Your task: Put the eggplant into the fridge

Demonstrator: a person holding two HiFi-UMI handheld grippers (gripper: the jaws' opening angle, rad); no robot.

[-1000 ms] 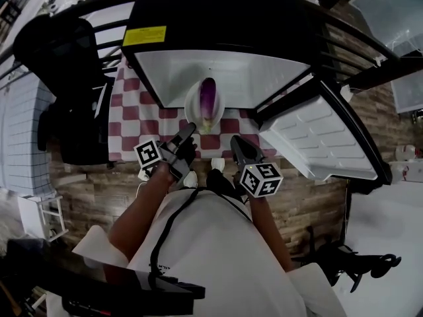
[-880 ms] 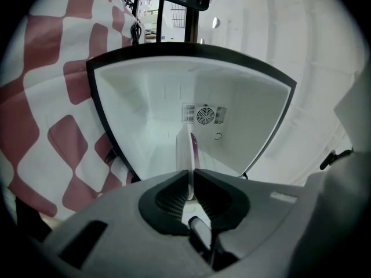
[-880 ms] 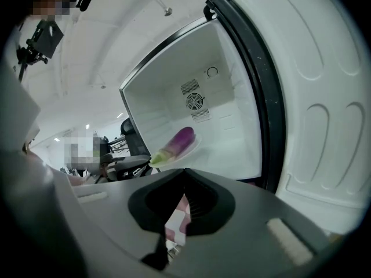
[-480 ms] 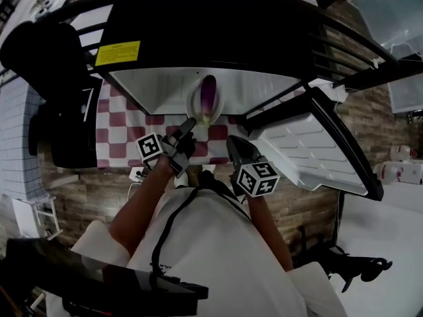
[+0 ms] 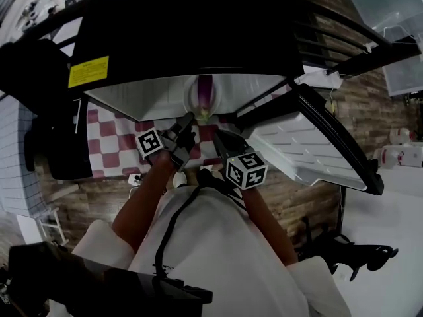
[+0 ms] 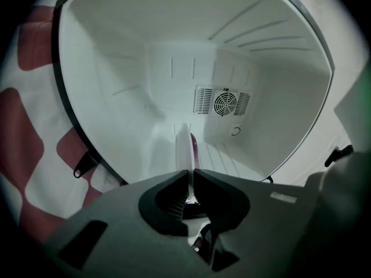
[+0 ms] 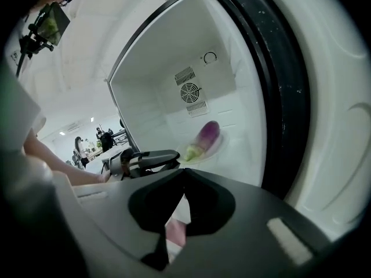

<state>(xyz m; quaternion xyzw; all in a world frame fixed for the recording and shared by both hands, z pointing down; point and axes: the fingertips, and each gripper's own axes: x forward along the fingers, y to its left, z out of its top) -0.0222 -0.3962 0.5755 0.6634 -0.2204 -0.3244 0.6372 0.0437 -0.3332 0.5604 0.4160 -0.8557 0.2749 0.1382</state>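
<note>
Gripped plate (image 5: 191, 102) rim with left gripper (image 5: 188, 119), jaws narrow, eggplant (image 5: 205, 91) lying on it inside fridge (image 5: 142, 96); held right gripper (image 5: 220, 135) closed, empty, nearby.

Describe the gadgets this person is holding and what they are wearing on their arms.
The left gripper and right gripper are dark grey, with two tapering jaws like a beak. Each carries a white cube printed with black square markers. The person wears a white short-sleeved top, and a black cable runs down its front.
</note>
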